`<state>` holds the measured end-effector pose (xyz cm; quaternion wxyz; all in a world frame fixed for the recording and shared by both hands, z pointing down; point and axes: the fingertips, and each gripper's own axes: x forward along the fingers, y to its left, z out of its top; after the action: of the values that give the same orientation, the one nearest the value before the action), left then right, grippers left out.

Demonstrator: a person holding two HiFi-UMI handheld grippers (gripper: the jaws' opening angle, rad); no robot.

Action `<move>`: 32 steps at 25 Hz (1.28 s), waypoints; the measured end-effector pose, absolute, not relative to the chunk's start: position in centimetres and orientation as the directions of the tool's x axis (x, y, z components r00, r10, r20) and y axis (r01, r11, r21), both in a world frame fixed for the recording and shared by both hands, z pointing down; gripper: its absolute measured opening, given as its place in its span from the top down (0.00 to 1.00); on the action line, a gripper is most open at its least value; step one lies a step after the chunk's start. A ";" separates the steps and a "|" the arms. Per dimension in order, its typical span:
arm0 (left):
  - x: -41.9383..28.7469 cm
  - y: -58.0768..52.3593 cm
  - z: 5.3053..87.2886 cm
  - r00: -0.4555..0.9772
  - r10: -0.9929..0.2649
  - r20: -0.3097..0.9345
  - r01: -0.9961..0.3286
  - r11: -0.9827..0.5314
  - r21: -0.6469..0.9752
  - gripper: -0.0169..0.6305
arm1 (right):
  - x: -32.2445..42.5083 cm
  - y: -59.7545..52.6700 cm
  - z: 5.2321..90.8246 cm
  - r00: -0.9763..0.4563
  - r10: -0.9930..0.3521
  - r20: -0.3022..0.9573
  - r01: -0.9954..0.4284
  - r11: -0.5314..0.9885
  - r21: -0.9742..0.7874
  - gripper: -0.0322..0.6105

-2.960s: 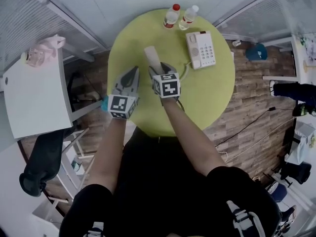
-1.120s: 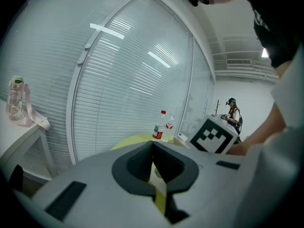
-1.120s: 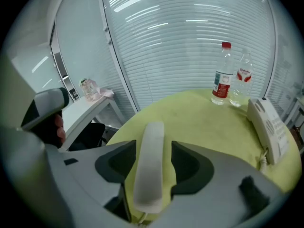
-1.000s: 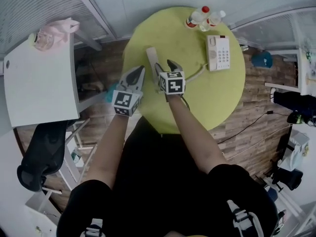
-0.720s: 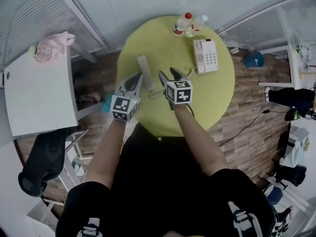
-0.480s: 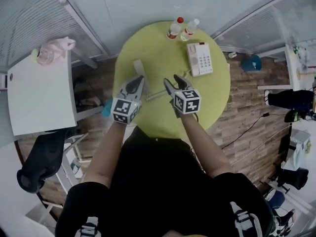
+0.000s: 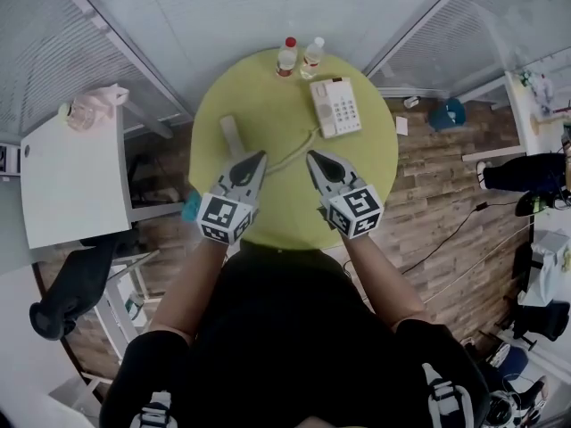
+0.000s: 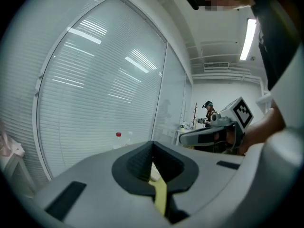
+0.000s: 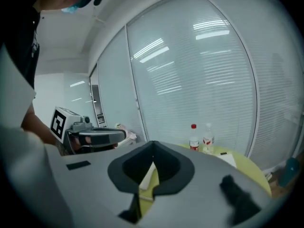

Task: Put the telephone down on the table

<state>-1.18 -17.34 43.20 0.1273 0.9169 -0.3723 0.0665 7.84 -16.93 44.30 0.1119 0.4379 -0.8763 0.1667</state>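
on the round yellow-green counter (image 7: 290,205) the white telephone handset (image 7: 230,135) lies flat, so you look done; left tongs (image 7: 259,156) closed empty, right tongs (image 7: 314,157) just closed empty.

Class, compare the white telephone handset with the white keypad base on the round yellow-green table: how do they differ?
The white telephone handset is a narrow bar; the white keypad base is a broader slab with buttons. The handset lies toward the left of the round yellow-green table; the base sits farther back, to the right. Both lie flat on it.
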 end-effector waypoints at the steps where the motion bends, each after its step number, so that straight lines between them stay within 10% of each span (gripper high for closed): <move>1: -0.4 -17.0 42.4 0.720 -0.663 0.205 -0.694 -0.698 0.176 0.96 | 8.1 -16.6 43.0 -0.601 -0.735 0.314 -0.798 0.572 -0.188 0.92; 32: 8.0 -13.4 34.0 0.798 -0.595 0.093 -0.602 -0.793 0.095 0.96 | 13.5 -12.6 33.5 -0.619 -0.778 0.111 -0.785 0.617 -0.055 0.92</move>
<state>7.96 -13.37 34.05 0.0600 0.9463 -0.3163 0.0290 13.46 -12.55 33.49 0.0380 0.4349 -0.8983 0.0492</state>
